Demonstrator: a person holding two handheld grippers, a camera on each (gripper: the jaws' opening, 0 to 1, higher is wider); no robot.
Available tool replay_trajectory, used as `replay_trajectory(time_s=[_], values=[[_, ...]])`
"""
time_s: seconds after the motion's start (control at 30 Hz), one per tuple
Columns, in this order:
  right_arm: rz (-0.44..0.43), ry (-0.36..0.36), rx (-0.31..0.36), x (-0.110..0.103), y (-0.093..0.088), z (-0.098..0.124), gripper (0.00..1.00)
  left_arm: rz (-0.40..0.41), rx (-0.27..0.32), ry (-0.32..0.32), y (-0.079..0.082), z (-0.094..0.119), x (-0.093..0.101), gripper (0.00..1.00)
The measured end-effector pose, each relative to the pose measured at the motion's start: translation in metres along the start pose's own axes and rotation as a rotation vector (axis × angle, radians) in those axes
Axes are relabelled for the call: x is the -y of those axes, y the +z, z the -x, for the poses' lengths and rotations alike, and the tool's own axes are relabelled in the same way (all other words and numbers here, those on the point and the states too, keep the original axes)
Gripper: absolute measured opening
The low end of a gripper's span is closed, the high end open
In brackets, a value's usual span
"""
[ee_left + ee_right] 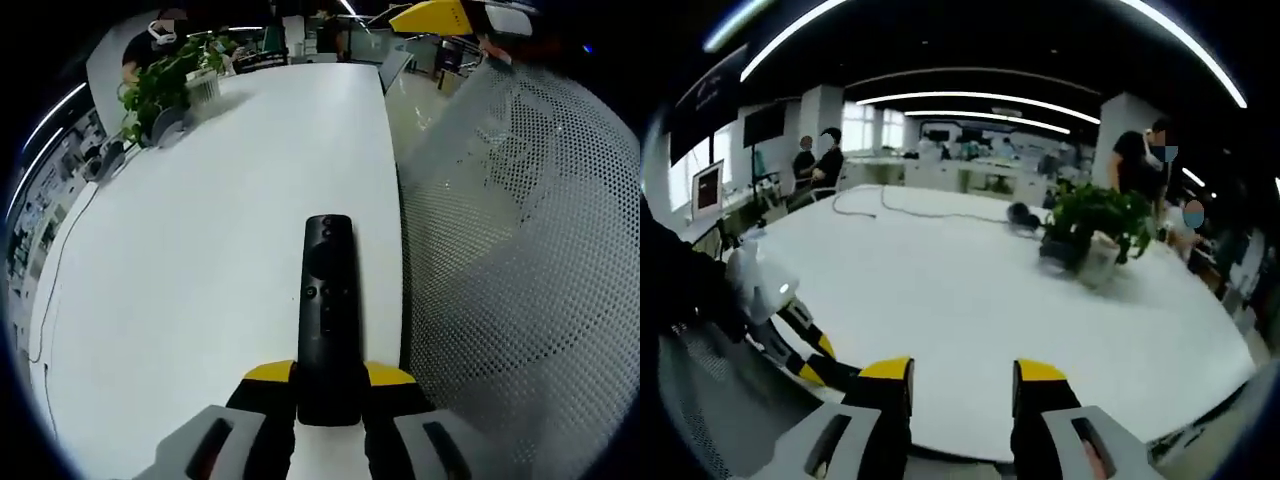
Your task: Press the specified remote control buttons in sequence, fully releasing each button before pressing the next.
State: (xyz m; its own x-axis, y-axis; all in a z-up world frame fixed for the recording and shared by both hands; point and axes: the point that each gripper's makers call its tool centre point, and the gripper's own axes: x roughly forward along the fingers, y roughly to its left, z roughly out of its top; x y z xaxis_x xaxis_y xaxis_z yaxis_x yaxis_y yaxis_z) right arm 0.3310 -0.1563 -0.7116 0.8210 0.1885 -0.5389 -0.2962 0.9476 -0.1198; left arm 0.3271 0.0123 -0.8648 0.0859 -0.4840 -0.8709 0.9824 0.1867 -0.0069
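The left gripper (329, 385) has its yellow-tipped jaws pinched on the near end of the black remote control (327, 315), which points out over the white table (200, 260) close to its right edge, beside a perforated mesh panel (520, 260). The right gripper (962, 385) hovers over the table's near edge, jaws spread and holding nothing. A potted plant (1095, 225) sits near the far right side.

Both views look low along the white table (200, 260), sharing its plant (1095, 225).
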Motion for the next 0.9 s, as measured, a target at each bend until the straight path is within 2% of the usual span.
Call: replay_trajectory(time_s=[0.33,0.4,0.5,0.67,0.9], values=[[-0.006,-0.015,-0.01,0.004,-0.002,0.0,0.31,-0.022,-0.033,-0.004,0.0,0.0,-0.003,0.24],[-0.01,-0.017,-0.008,0.004,-0.001,0.0,0.3,-0.04,-0.048,0.014,-0.001,0.001,-0.007,0.24],[-0.008,-0.022,-0.013,0.004,-0.002,0.001,0.29,-0.11,-0.073,0.057,-0.002,0.004,-0.019,0.23],[-0.01,-0.025,-0.019,0.005,-0.003,0.0,0.28,-0.076,-0.074,0.045,0.002,0.007,-0.031,0.23],[-0.011,-0.022,-0.022,0.005,-0.004,0.0,0.25,-0.063,-0.07,0.072,0.009,0.013,-0.056,0.23]])
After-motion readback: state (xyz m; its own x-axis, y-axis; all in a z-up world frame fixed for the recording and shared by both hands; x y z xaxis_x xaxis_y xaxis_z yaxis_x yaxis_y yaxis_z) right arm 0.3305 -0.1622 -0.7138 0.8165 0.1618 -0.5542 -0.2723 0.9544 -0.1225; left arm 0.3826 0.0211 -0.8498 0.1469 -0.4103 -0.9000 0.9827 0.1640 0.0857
